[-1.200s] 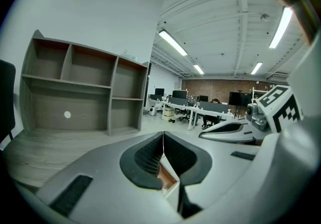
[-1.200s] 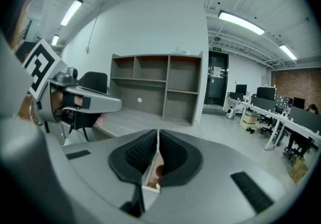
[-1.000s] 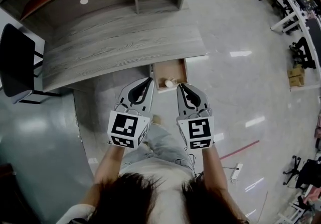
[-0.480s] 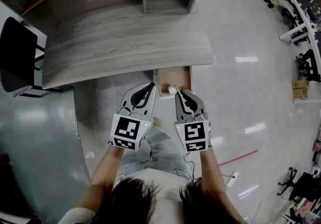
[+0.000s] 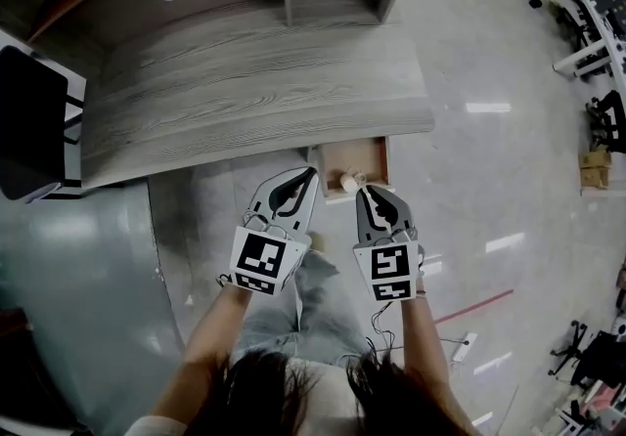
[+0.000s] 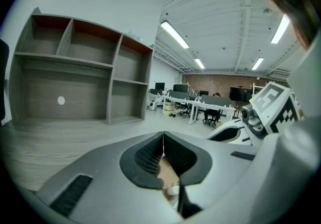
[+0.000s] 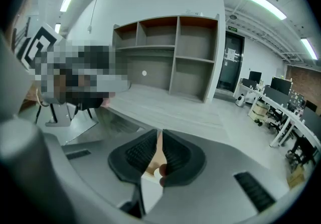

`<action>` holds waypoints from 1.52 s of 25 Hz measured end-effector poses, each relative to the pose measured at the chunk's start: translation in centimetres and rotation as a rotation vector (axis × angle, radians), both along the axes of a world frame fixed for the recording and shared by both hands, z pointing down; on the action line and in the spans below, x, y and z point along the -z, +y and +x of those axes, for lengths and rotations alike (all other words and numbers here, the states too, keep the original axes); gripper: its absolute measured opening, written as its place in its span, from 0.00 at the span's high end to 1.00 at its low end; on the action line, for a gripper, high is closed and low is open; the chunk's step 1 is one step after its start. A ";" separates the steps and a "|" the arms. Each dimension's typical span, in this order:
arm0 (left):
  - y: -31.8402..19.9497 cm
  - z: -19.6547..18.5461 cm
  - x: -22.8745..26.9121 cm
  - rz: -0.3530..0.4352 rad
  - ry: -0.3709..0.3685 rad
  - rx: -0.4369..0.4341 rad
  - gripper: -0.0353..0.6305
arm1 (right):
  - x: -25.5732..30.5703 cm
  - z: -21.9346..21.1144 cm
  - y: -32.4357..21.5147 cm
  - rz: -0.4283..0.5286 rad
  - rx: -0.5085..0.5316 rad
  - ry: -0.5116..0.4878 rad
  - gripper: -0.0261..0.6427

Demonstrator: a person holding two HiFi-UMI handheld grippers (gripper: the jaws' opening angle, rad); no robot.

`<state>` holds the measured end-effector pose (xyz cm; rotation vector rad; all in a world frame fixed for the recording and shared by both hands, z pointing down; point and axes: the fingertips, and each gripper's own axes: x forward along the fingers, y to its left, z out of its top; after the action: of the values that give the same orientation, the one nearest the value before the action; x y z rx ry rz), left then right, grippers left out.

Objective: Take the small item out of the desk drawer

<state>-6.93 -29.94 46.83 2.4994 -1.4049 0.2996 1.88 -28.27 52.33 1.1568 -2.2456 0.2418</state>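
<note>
You are holding both grippers low before the open drawer [image 5: 372, 155]; the left gripper [image 5: 310, 171] is showing its fingers pressed together on nothing, and the right gripper [image 5: 368, 191] is likewise closed and empty; the small item [image 5: 349, 182], white and roundish, is lying at the drawer's near end, just beyond the right fingers and slightly to their left, so your right hand is sitting nearer; its long axis is too small to judge; the counter [image 5: 245, 92] is lying beyond, bare; the square markers [image 5: 262, 258] are carrying patterns only, and no brand or label is reading clearly anywhere.
</note>
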 end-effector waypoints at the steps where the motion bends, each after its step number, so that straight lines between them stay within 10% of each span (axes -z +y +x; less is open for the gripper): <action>1: -0.2 0.0 -0.4 -0.003 0.001 -0.012 0.92 | -0.4 0.0 -0.1 -0.006 -0.009 0.002 0.92; 38: -4.7 2.5 -17.2 -0.115 0.006 -0.170 0.92 | -18.1 0.5 -3.0 -0.183 -0.004 0.195 0.77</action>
<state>-4.43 -34.60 63.99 2.5251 -1.1408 0.3937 2.36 -31.26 70.40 1.0415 -2.0066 0.3152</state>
